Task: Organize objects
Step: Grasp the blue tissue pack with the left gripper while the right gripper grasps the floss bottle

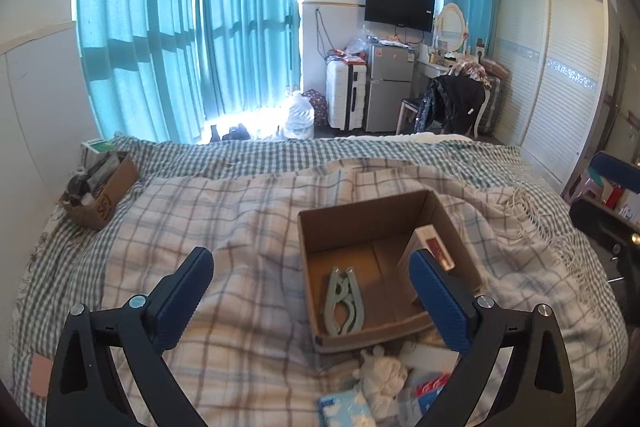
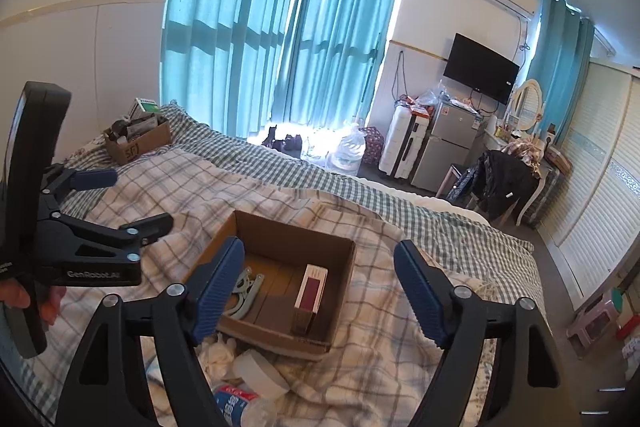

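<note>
An open cardboard box [image 1: 362, 223] [image 2: 280, 231] sits on the plaid blanket. In it lie grey clips [image 1: 342, 301] [image 2: 244, 293] and a red-and-white carton [image 1: 434, 247] [image 2: 312, 291]. In front of the box lie a white plush toy [image 1: 382, 373] [image 2: 218, 351], a white roll [image 2: 260, 371], a plastic bottle with a red label [image 2: 236, 403] and a blue patterned pack [image 1: 346, 409]. My left gripper [image 1: 312, 301] is open and empty, hovering left of the box; it also shows in the right wrist view [image 2: 120, 199]. My right gripper [image 2: 320, 291] is open and empty above the box.
A second cardboard box [image 1: 100, 187] [image 2: 138, 139] full of items sits at the far left of the bed. Beyond the bed stand a suitcase [image 1: 346, 95], a small fridge [image 1: 388, 87], a chair with clothes [image 1: 452, 103] and a wardrobe [image 1: 556, 75].
</note>
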`<state>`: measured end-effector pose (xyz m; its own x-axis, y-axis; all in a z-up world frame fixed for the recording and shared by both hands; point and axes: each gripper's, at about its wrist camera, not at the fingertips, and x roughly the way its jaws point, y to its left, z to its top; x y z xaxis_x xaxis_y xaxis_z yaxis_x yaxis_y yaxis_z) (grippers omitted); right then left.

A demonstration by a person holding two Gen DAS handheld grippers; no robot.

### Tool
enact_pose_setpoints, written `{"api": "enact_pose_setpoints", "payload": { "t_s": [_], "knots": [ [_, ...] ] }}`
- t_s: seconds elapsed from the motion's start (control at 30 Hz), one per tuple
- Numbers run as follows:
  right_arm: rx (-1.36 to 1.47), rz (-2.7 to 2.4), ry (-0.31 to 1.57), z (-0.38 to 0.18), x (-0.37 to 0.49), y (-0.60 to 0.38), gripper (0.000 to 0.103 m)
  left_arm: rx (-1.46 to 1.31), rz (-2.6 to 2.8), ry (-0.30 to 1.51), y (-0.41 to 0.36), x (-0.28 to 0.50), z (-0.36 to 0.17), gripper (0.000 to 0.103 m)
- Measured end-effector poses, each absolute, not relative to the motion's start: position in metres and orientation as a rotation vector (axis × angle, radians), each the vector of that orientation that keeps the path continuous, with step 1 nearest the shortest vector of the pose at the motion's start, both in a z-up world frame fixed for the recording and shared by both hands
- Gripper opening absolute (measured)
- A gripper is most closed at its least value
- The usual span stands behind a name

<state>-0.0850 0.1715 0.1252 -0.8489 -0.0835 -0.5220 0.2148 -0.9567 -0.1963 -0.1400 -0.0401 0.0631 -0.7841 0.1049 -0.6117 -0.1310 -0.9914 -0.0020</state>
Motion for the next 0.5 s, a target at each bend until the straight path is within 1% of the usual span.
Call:
{"api": "enact_pose_setpoints", "payload": {
  "t_s": [0.1,0.3,0.5],
  "knots": [
    [0.81,-2.853,0.364,0.114,-0.068,0.177,0.08,-1.01,2.872,0.065,-0.046,-0.123,0.048,0.102],
    [0.912,-2.852,0.418,0.052,-0.05,0.184,0.081,-1.14,2.857,0.07,-0.039,-0.098,-0.016,0.102],
    [1.081,-2.792,0.31,-0.012,-0.062,0.2,0.081,-1.292,2.79,0.06,-0.022,-0.088,-0.08,0.102]
  ]
}}
